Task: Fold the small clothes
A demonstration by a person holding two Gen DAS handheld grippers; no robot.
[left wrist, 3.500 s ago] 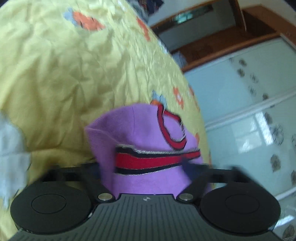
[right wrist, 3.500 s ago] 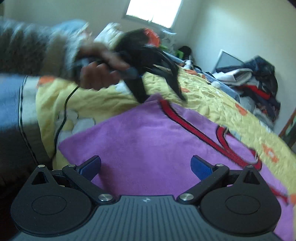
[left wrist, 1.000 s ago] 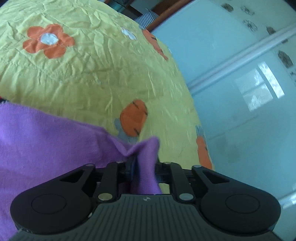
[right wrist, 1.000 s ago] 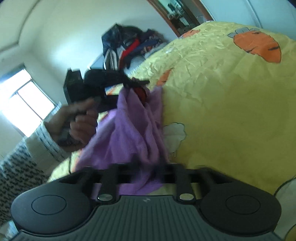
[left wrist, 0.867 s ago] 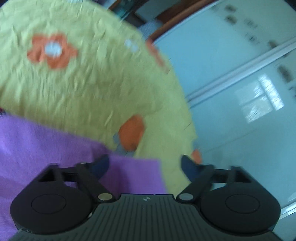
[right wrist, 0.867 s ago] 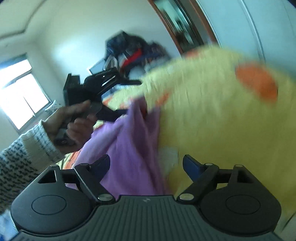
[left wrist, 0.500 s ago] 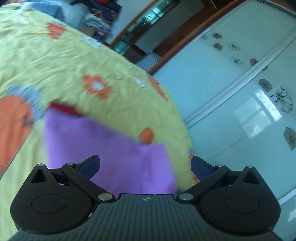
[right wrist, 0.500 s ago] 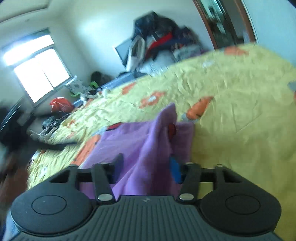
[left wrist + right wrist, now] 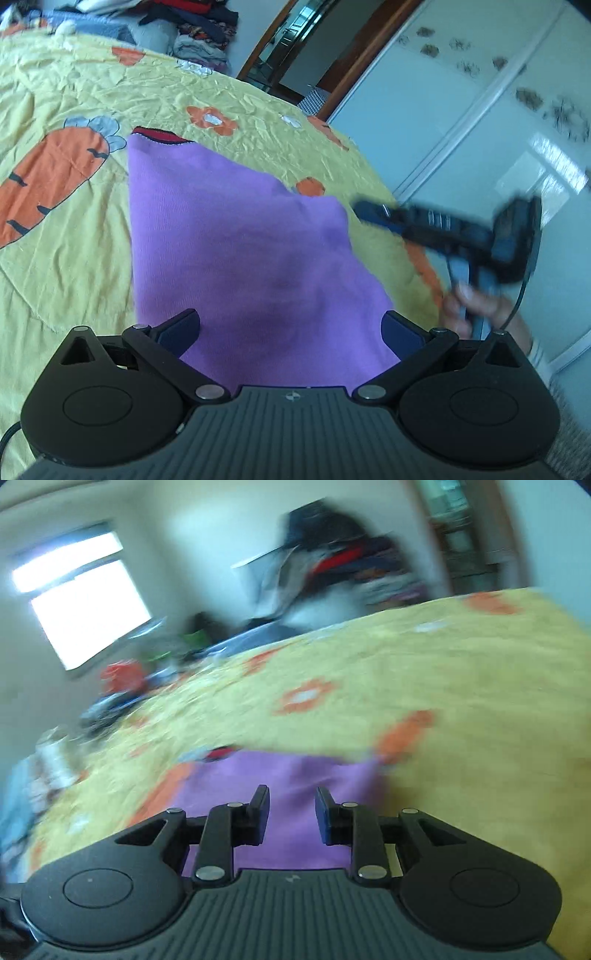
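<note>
Purple knit garment with a red trim edge [image 9: 236, 236], one piece, lies flat on the yellow quilted bedspread with orange carrot and flower patches [image 9: 74, 229]. Two hand-held grippers: the left hand-held gripper [image 9: 291, 328] hovers over it, jaws wide and empty; the right hand-held gripper [image 9: 291, 812] is narrowly parted, gripping nothing, beside the garment's edge.
</note>
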